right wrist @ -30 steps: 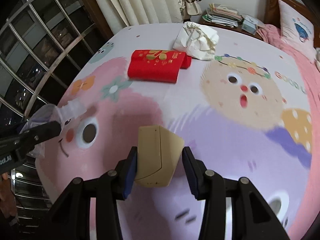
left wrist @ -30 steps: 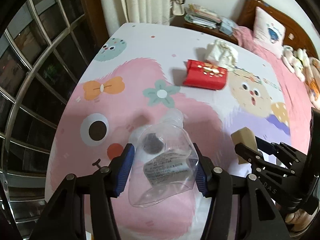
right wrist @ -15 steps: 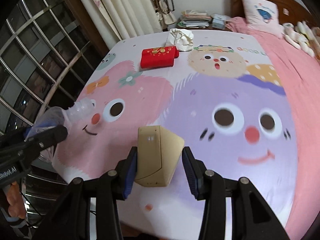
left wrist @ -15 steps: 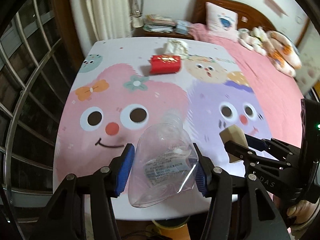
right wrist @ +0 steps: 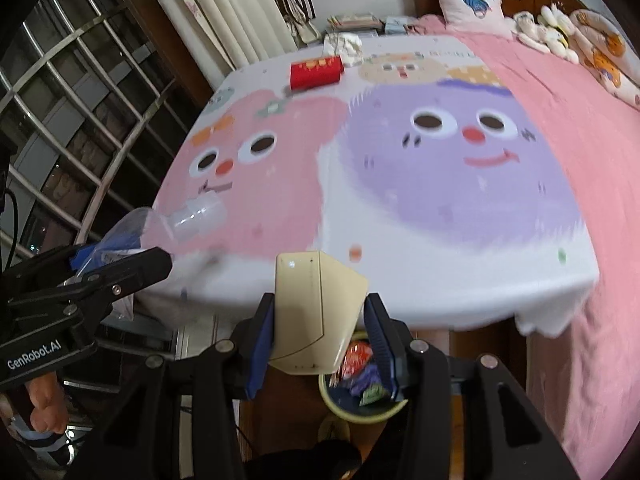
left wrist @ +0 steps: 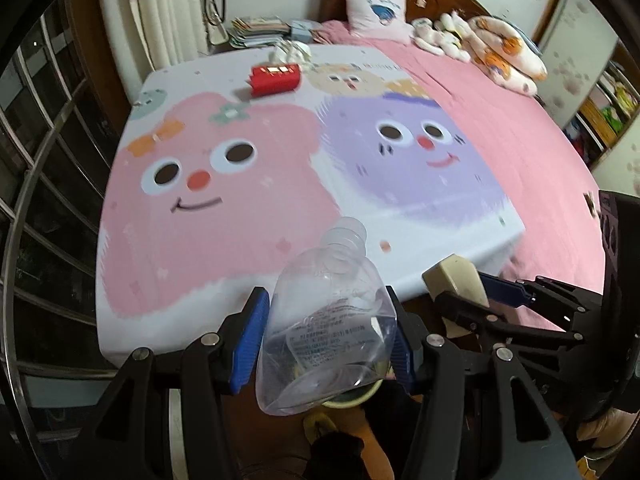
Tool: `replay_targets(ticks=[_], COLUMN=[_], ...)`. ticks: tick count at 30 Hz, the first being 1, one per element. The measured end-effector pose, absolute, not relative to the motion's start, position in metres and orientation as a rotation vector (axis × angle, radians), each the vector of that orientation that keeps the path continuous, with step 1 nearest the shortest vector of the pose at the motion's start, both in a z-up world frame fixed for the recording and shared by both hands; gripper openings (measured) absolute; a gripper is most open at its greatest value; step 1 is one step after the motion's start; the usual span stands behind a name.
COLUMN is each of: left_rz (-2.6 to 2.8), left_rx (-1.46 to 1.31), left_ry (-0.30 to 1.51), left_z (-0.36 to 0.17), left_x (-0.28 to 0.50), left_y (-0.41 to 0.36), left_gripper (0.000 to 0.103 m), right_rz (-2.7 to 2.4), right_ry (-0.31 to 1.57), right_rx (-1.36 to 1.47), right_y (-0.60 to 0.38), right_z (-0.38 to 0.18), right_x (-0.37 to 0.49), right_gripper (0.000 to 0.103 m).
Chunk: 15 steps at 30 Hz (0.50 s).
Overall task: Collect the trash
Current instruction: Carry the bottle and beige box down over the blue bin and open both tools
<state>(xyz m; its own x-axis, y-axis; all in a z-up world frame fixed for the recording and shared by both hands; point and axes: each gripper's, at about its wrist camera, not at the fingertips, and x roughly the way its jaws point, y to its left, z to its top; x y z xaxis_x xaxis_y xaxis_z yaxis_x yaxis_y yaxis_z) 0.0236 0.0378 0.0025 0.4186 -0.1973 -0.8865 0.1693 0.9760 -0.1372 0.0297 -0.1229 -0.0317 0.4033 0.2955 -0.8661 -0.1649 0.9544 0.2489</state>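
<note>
My left hand-held gripper (left wrist: 326, 346) sits left of my right hand-held gripper (right wrist: 320, 340), both before the near edge of the cartoon-printed table (right wrist: 400, 280). Between the left jaws lies the clear crushed plastic bottle (left wrist: 326, 332), neck pointing to the table; between the right jaws, the beige folded cardboard carton (right wrist: 316, 312). Under both, on the floor, stands the round bin (right wrist: 360, 410), wrappers in it. At the table's far end lies the red rectangular packet (left wrist: 275, 79), the crumpled white paper (left wrist: 291, 51) behind it. The pink bed (left wrist: 520, 136) lies right of the table.
</note>
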Motion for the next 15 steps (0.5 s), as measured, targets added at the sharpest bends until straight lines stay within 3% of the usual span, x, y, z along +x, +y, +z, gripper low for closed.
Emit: replay_targets(ticks=[6,15], left_rz=[-0.257,-0.253], left_rx=[-0.013,-0.005], left_ry=[1.162,1.274], left_z=[-0.015,-0.090], left_x=[-0.009,-0.043], left_y=[0.022,-0.015], left_gripper=[0.054,0.054], right_rz=[0.291,0.264], right_ry=[1.193,1.332], right_rx=[0.145,0.192], right_y=[-0.130,-0.160], right_z=[-0.054,-0.146], right_x=[-0.006,-0.039], right_gripper=[0.044,0.044])
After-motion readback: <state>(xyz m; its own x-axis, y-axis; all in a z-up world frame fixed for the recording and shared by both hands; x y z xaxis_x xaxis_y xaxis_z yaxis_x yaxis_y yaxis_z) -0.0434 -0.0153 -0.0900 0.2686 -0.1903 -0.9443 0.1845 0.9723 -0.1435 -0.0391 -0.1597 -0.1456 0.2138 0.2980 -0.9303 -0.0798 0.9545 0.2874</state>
